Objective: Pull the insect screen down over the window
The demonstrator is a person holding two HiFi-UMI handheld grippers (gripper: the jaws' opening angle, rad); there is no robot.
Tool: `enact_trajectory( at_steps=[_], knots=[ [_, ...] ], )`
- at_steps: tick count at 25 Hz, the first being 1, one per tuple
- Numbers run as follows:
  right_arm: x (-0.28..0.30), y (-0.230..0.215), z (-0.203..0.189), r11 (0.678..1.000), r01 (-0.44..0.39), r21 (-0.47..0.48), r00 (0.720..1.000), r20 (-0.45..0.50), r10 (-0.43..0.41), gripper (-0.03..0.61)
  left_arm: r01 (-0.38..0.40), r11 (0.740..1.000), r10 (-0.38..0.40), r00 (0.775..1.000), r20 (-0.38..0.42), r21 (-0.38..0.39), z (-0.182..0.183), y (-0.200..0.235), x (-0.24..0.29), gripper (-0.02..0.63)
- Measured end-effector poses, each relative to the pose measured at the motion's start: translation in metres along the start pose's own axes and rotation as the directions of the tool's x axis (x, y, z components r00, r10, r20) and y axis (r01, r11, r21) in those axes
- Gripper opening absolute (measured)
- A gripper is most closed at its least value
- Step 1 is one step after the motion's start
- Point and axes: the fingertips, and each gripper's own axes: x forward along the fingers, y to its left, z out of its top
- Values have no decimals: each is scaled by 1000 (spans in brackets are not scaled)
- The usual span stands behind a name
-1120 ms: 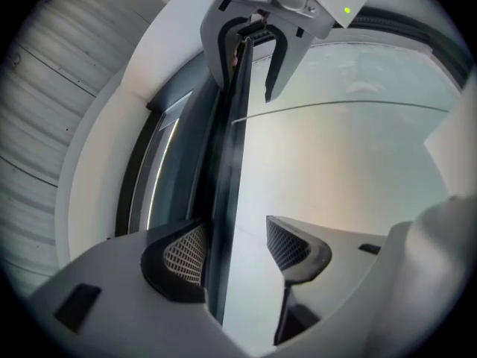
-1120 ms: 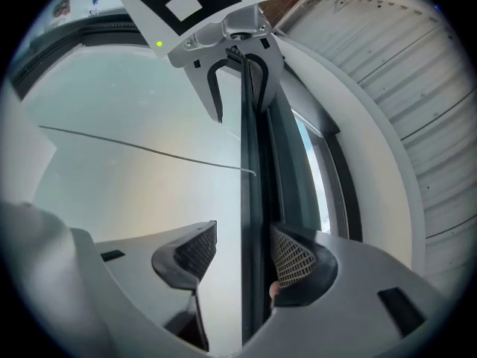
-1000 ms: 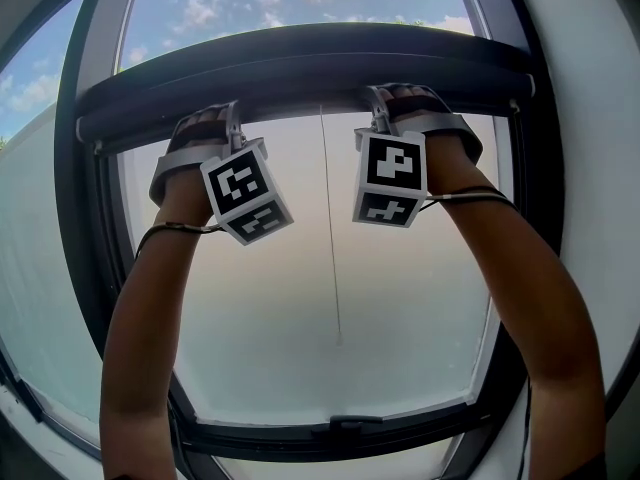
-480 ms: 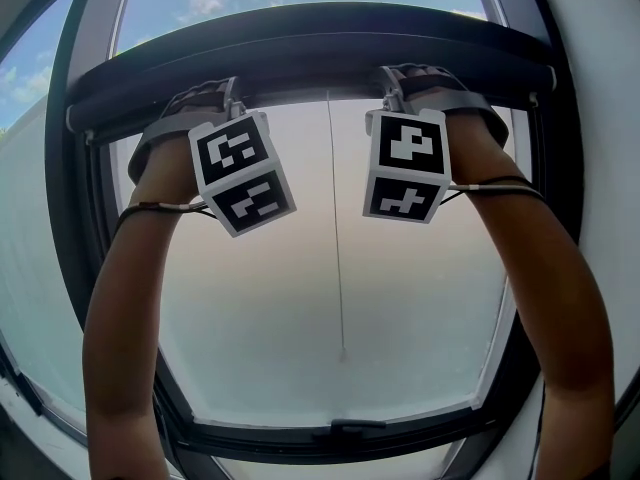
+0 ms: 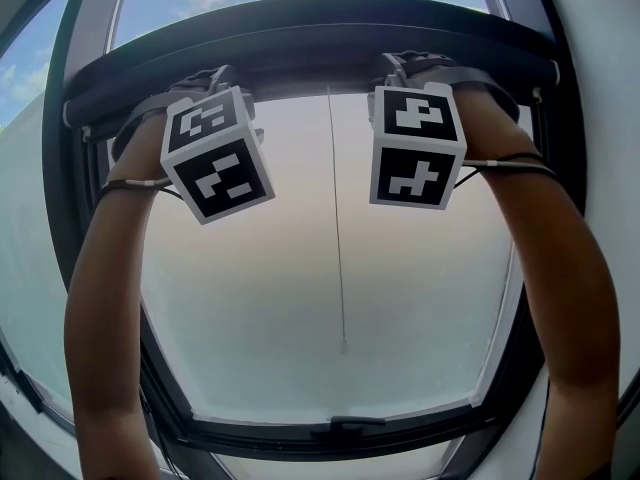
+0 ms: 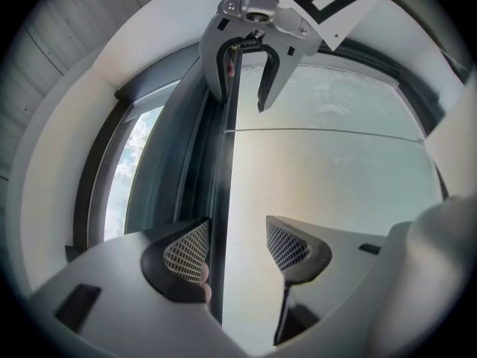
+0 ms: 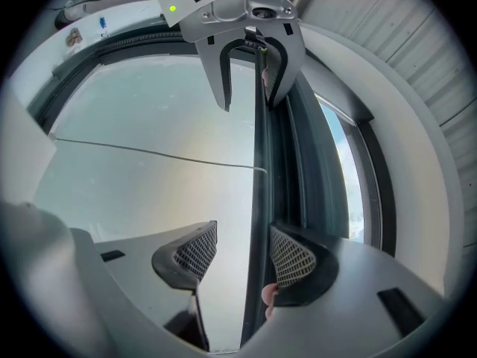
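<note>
Setting: blue sky with clouds above, a pale hazy pane below, all inside a dark window frame.

Item, insect screen: I see only its dark bar, lying high across the window. I judge the pull down barely begun, with nearly the whole pane left to cover.

Item, cord: a thin line hanging from the bar's middle, between my two arms. Neither claw touches it.

Item, left claw: spread wide and straddling the bar's lower edge. The outer pad lies right against the bar; the inner pad stands clear of it.

Item, right claw: the same, mirrored. It is spread, with the bar between the pads and close against the outer one.

Handling notes:
- I have a hook on the bar, not a pinch, so the load rides on one pad each side.
- I would draw both hands down together at an even pace, keeping the bar level so that it does not skew in its side tracks.
- The claws should stay deep over the edge; a shallow hold could slip off.
</note>
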Motion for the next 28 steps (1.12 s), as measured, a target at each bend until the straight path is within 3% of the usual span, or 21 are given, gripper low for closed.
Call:
enact_trajectory(
  at_steps=[6,9,13,18,28],
  knots=[
    [-7,14,2,997,-71,-17,997,8,71,202,87,996,-88,995,46,27,6,-15,-9,225],
    [-10,20,3,995,-95,4,995,15,95,202,123,992,-123,990,69,5,9,-23,-12,225],
    [-15,40,4,990,-138,-21,990,-4,138,203,165,986,-166,985,42,30,5,-42,-15,225],
    [-22,60,8,986,-163,-11,986,9,164,204,219,976,-220,973,67,17,5,-65,-22,225],
    [-32,97,13,989,-145,15,989,35,145,204,193,981,-194,980,34,16,-3,-102,-26,225]
  ],
)
